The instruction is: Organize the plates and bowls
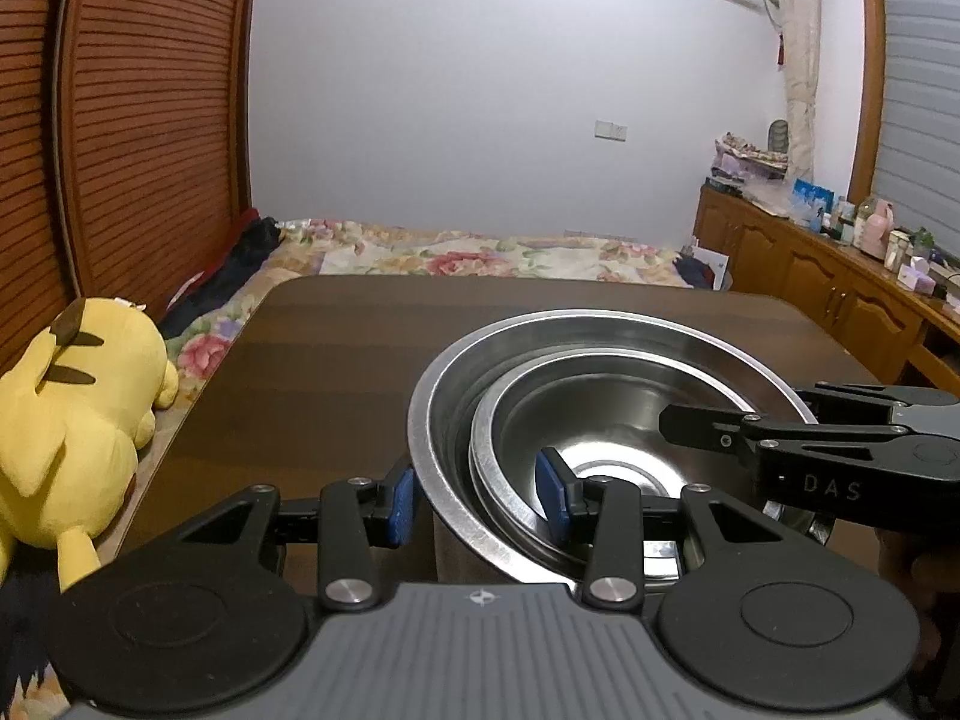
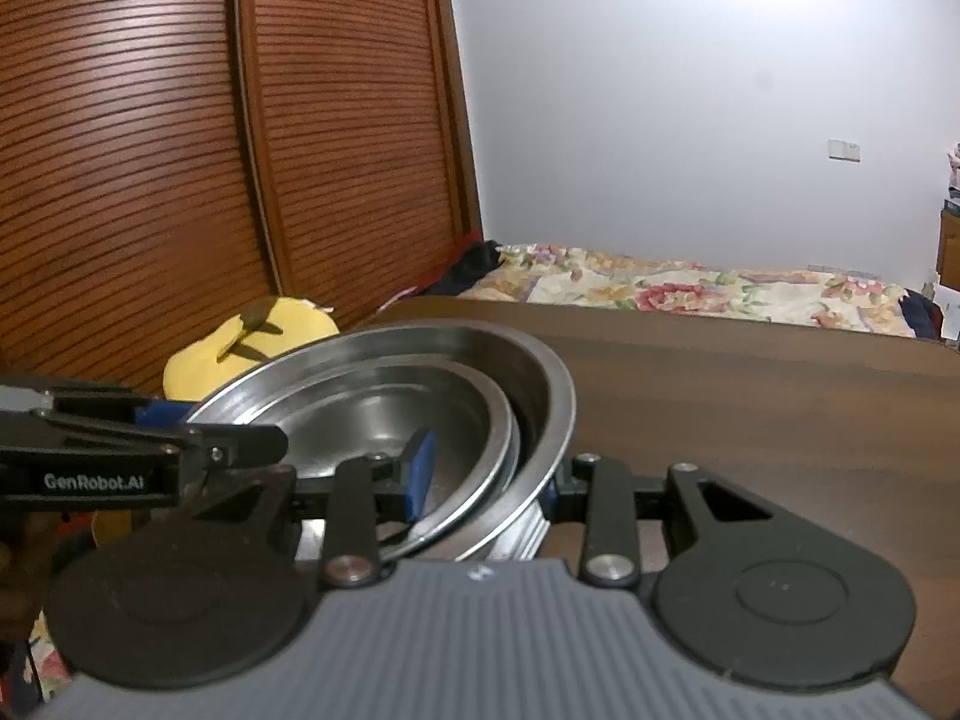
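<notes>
Two steel bowls (image 1: pixel 600 414), the smaller nested inside the larger, sit on the brown table (image 1: pixel 336 372). The left gripper (image 1: pixel 480 498) and the right gripper (image 2: pixel 483 474) each straddle the stacked rims on opposite sides, apparently clamped on them. Carrying well likely means keeping both sides level so the inner bowl doesn't slide.

In the left wrist view the toy (image 1: pixel 78 414) is cut off at the left edge, and the left gripper (image 1: pixel 480 495) hides the near rims of the bowls (image 1: pixel 600 384). The items on the cabinet (image 1: pixel 798 264), right, are too small to tell. In the right wrist view the right gripper's (image 2: pixel 486 474) right finger sits behind the outer bowl's wall, pad unseen.
</notes>
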`<state>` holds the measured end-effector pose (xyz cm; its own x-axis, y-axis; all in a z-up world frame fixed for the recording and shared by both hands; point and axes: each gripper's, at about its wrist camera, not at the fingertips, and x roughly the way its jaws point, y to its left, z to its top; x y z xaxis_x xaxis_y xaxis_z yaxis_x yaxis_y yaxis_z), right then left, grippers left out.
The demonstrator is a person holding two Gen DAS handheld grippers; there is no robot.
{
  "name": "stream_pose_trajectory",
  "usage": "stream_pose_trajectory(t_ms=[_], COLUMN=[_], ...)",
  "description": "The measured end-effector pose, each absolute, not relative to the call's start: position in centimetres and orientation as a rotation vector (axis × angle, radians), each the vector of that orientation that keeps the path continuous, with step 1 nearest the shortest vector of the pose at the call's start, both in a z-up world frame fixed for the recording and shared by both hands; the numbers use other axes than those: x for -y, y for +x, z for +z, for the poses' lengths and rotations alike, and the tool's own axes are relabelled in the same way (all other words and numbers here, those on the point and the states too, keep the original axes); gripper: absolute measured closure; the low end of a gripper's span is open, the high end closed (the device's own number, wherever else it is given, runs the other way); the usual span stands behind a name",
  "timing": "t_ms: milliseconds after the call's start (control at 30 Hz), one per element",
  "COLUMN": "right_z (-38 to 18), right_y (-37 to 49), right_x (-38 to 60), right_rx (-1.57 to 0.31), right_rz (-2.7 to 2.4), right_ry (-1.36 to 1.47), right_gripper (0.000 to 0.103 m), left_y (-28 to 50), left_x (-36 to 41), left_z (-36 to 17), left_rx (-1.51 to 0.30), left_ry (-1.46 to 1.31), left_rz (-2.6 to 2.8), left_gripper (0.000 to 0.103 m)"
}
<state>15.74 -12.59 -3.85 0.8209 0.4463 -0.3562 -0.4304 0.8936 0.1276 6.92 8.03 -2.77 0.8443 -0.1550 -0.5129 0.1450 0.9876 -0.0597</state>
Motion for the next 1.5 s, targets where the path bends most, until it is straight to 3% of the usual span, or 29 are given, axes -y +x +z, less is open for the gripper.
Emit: stream_pose_trajectory(t_ms=[1067, 1167, 1300, 1400, 1500], right_z=[-5.4, -5.4, -5.1, -4.8, -4.7], right_y=[16.3, 16.3, 15.7, 15.6, 15.6], right_x=[12.2, 12.3, 12.3, 12.6, 13.1], right_rx=[-0.42, -0.421, -0.376, -0.357, -0.345], right_rz=[0.472, 0.468, 0.442, 0.436, 0.425], right_ry=[0.052, 0.055, 0.035, 0.037, 0.044], right_gripper=[0.066, 0.061, 0.034, 0.026, 0.018], left_y=[7.2, 7.0, 7.0, 6.9, 6.9], left_x=[-7.8, -7.7, -7.8, -7.7, -7.7], left_z=[-3.8, -3.8, -3.7, -3.5, -3.4], left_rx=[-0.536, -0.535, -0.529, -0.515, -0.507], left_ry=[-0.013, -0.018, -0.029, -0.022, -0.02], left_rz=[-0.142, -0.142, -0.14, -0.123, -0.111], left_gripper=[0.059, 0.049, 0.027, 0.011, 0.003])
